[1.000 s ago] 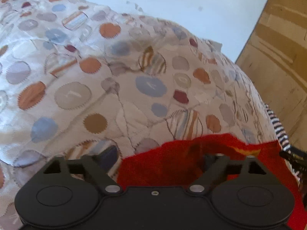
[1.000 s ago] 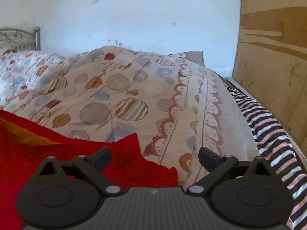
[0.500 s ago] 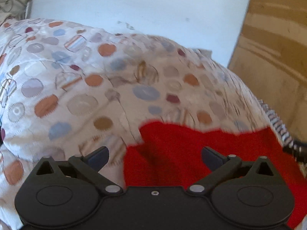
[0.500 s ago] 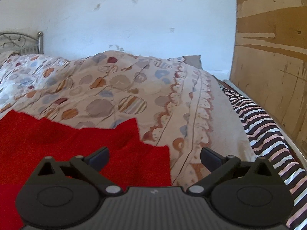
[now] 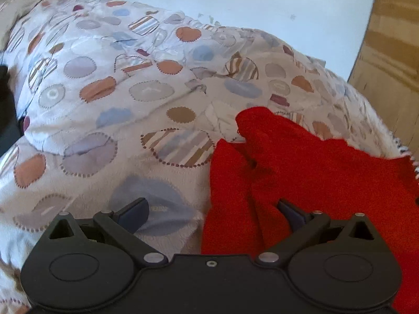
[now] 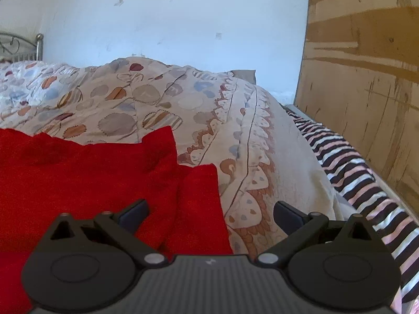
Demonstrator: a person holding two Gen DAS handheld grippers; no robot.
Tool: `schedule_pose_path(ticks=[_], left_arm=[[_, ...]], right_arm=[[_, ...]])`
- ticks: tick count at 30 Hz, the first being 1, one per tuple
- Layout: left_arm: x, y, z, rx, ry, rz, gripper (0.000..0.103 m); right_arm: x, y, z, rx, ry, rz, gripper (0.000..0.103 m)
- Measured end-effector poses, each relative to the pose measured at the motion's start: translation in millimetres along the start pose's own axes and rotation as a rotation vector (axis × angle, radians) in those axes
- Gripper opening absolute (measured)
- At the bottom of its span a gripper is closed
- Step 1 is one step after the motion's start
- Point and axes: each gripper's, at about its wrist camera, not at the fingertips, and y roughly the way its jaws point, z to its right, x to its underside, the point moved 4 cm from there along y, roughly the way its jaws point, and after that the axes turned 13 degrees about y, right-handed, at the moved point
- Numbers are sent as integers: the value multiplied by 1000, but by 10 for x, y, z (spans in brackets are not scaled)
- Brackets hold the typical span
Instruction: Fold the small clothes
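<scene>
A small red garment lies spread on the patterned bedspread. In the left wrist view it fills the lower right, with its left edge between my fingers. My left gripper is open and empty, hovering over that left edge. In the right wrist view the red garment fills the lower left, its right edge folded into two layers. My right gripper is open and empty over that right edge.
The bedspread bulges up behind the garment. A striped black, white and pink sheet runs along the bed's right side beside a wooden board. A white wall and metal headboard stand behind.
My left gripper was shut on the red garment a second ago; it has opened and let go and drawn back left. The garment has dropped flat. My right gripper stayed open.
</scene>
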Motion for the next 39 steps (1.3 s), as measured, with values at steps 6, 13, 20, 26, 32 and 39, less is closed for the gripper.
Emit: schedule_pose_path(ticks=[6, 13, 20, 26, 32, 39], left_arm=[[27, -442, 124, -23, -3, 29, 102], [372, -1014, 408, -39, -16, 15, 102], [728, -980, 455, -51, -64, -60, 102], [869, -1043, 412, -52, -100, -59, 102], [863, -1084, 421, -62, -97, -67, 102], [863, -1120, 429, -73, -94, -74, 102]], right_arm=[[-50, -491, 68, -7, 46, 57, 103], [256, -1086, -127, -60, 62, 62, 103], [722, -1197, -76, 49, 60, 38, 103], [837, -1282, -62, 80, 92, 83, 103], [872, -1332, -54, 90, 94, 109, 103], [546, -1599, -335, 8, 63, 203, 103]])
